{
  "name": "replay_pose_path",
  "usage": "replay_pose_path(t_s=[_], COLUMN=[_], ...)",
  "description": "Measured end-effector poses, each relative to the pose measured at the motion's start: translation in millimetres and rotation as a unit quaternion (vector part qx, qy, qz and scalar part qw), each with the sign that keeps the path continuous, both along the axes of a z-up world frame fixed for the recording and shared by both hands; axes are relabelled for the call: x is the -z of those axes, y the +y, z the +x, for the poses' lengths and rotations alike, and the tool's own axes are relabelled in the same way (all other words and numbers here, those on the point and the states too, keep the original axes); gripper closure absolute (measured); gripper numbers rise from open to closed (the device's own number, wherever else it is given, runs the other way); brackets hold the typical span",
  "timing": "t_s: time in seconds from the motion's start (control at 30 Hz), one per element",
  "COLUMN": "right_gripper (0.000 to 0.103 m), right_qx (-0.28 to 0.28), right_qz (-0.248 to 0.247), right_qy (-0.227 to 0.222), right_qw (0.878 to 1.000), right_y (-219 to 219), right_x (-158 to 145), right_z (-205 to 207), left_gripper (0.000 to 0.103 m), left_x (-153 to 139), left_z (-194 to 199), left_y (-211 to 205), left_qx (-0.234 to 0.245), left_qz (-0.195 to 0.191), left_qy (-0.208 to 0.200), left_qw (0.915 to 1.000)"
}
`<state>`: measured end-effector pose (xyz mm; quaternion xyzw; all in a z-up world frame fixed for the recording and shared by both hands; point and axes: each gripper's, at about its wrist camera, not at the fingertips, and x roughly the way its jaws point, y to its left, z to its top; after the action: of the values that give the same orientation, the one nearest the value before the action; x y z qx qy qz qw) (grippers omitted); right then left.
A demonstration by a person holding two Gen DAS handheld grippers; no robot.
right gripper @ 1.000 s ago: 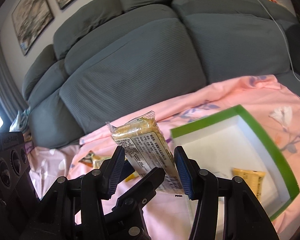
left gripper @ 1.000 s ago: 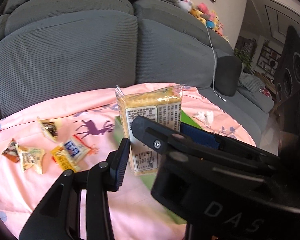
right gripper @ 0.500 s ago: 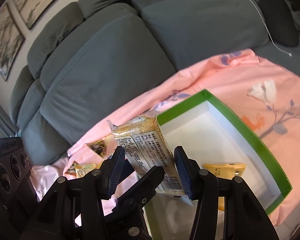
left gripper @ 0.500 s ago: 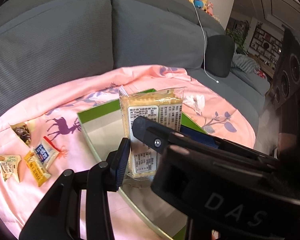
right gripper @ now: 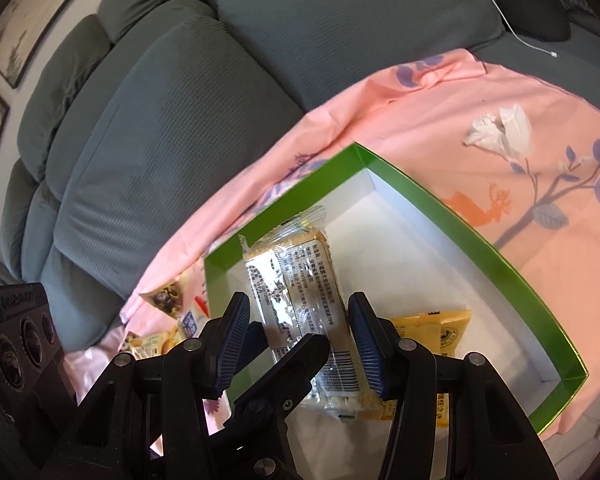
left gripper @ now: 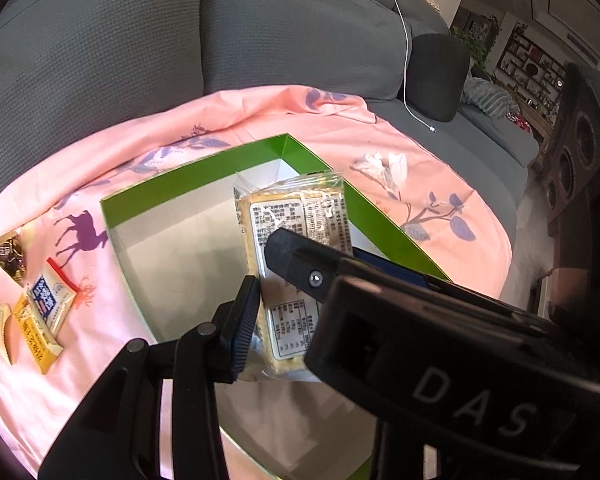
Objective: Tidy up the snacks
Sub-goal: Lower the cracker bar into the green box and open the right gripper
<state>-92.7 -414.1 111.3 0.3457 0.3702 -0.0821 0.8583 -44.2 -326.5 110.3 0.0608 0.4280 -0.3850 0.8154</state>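
Observation:
A clear-wrapped cracker packet (left gripper: 296,216) with a printed label is held over the white inside of a green-rimmed box (left gripper: 188,176). My left gripper (left gripper: 316,280) is shut on the packet's lower part; one of its fingers is hidden behind the right gripper's black body (left gripper: 440,360). In the right wrist view the same packet (right gripper: 296,280) stands between the blue pads of my right gripper (right gripper: 300,320), which is shut on it, and the left gripper's finger (right gripper: 288,368) crosses in front. A yellow snack packet (right gripper: 432,328) lies in the box (right gripper: 480,248).
Several small loose snacks (left gripper: 40,308) lie on the pink patterned cloth (left gripper: 380,140) left of the box. A grey sofa (left gripper: 140,40) rises right behind, with a white cable (left gripper: 406,60) over it. A speaker cabinet (left gripper: 572,168) stands at the right.
Both grippers have carried the cracker packet rightwards and down, from above the pink cloth to over the inside of the green box. The packet now tilts more.

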Motion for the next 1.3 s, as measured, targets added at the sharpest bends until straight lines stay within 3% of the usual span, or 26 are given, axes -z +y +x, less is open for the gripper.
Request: replay_pose_path(t_s=[0.43, 0.57, 0.73, 0.9, 1.3], right_gripper=[0.048, 0.048, 0.048, 0.048, 0.048], right_qx=[0.028, 0.039, 0.042, 0.046, 0.054], right_qz=[0.038, 0.039, 0.049, 0.056, 0.070], right_qy=[0.031, 0.045, 0.051, 0.067, 0.077], right_qw=[0.998, 0.997, 0.997, 0.995, 0.993], right_y=[-19.7, -23.5, -27.8, -32.0, -36.0], right_x=[19.6, 24.2, 29.6, 37.3, 41.4], right_z=[-1.8, -1.7, -1.2, 0.0, -0.5], left_gripper=[0.067, 0.067, 0.067, 0.066, 0.064], left_x=[12.4, 20.9, 23.2, 35.7, 38.3], left_z=[2.4, 7.8, 7.0, 13.6, 11.8], left_y=[-18.2, -20.4, -23.5, -24.7, -25.8], left_qx=[0.017, 0.020, 0.020, 0.017, 0.013], left_qz=[0.020, 0.017, 0.022, 0.021, 0.025], left_qy=[0.021, 0.058, 0.059, 0.108, 0.097], left_qw=[0.9994, 0.9980, 0.9978, 0.9938, 0.9949])
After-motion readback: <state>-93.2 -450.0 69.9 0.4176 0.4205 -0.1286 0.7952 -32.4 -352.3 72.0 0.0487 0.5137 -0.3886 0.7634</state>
